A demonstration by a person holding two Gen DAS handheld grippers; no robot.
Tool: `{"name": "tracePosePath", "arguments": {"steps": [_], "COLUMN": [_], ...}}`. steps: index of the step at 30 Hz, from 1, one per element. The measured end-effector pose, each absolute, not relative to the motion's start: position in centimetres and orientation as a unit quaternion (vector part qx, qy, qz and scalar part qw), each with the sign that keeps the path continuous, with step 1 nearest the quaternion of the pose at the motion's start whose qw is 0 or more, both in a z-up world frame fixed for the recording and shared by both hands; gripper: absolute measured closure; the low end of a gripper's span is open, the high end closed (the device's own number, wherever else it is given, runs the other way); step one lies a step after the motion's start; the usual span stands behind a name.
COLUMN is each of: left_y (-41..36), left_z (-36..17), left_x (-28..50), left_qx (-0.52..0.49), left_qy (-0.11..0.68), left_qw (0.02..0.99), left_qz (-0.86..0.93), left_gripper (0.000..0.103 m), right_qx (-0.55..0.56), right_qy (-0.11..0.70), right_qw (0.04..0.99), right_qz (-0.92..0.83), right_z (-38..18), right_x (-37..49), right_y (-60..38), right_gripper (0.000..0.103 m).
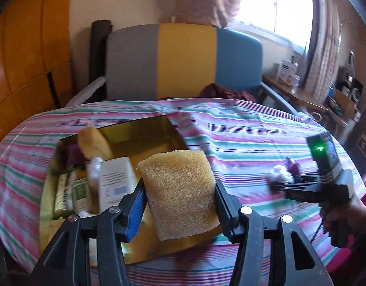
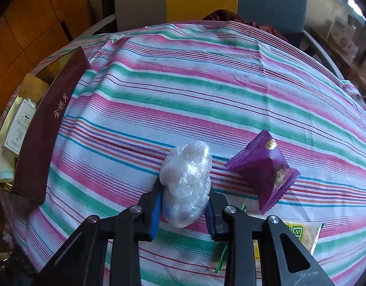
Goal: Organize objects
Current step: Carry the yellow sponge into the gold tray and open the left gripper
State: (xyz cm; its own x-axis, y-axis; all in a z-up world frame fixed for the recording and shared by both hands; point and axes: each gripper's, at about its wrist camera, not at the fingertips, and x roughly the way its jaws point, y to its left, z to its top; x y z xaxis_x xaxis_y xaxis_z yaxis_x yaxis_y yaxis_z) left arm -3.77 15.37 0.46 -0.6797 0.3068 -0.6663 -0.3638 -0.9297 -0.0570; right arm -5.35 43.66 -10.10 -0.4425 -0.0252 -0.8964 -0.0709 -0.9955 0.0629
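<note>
- A yellow sponge (image 1: 180, 193) is pinched between the jaws of the left gripper (image 1: 179, 205); both pads are pressed against its sides, and its long axis runs forward along the fingers, its far end rising clear of the tips.
- The sponge is carried above the near right part of the gold-lined box (image 1: 144, 131), so the free floor of the box lies ahead and slightly left of the jaws.
- The left side of the box is already taken up by a white carton (image 1: 116, 178), green packets (image 1: 70, 188) and a pale sponge-like piece (image 1: 93, 143); the open gold area is judged the only clear spot for a drop.
- A crumpled clear plastic bundle (image 2: 186, 178) is gripped by the right gripper (image 2: 185, 202); the jaws are closed tightly on its lower part, and its long axis points away along the fingers.
- The bundle is held over the striped tablecloth (image 2: 206, 83), with the box's maroon wall (image 2: 49, 128) well apart to the left, so a leftward carry would be needed.
- A purple snack packet (image 2: 264, 169) lies just right of the bundle on the cloth, and a yellow-green packet (image 2: 299, 236) is partly hidden under the right finger.
- The left hand is judged the nearer to the box, so the sponge is likely placed first.
</note>
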Motion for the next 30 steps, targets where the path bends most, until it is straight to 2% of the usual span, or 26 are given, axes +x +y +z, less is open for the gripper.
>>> {"name": "tracePosePath", "arguments": {"steps": [15, 25, 30], "left_y": [11.3, 6.9, 7.8], "left_z": [-0.7, 0.3, 0.0], "left_x": [-5.7, -12.9, -16.9], "left_qx": [-0.371, -0.418, -0.426], "left_qy": [0.011, -0.123, -0.107], "left_qw": [0.158, 0.185, 0.179], "left_qz": [0.915, 0.881, 0.88], "left_gripper": [0.049, 0.049, 0.049], "right_qx": [-0.524, -0.517, -0.512], "right_qy": [0.028, 0.018, 0.015], "right_qw": [0.02, 0.021, 0.02], "right_qz": [0.851, 0.855, 0.859], "right_z": [-10.1, -9.7, -9.5], "right_x": [-5.5, -5.4, -5.5], "right_y": [43.5, 43.2, 43.2], "right_gripper": [0.073, 0.074, 0.074]}}
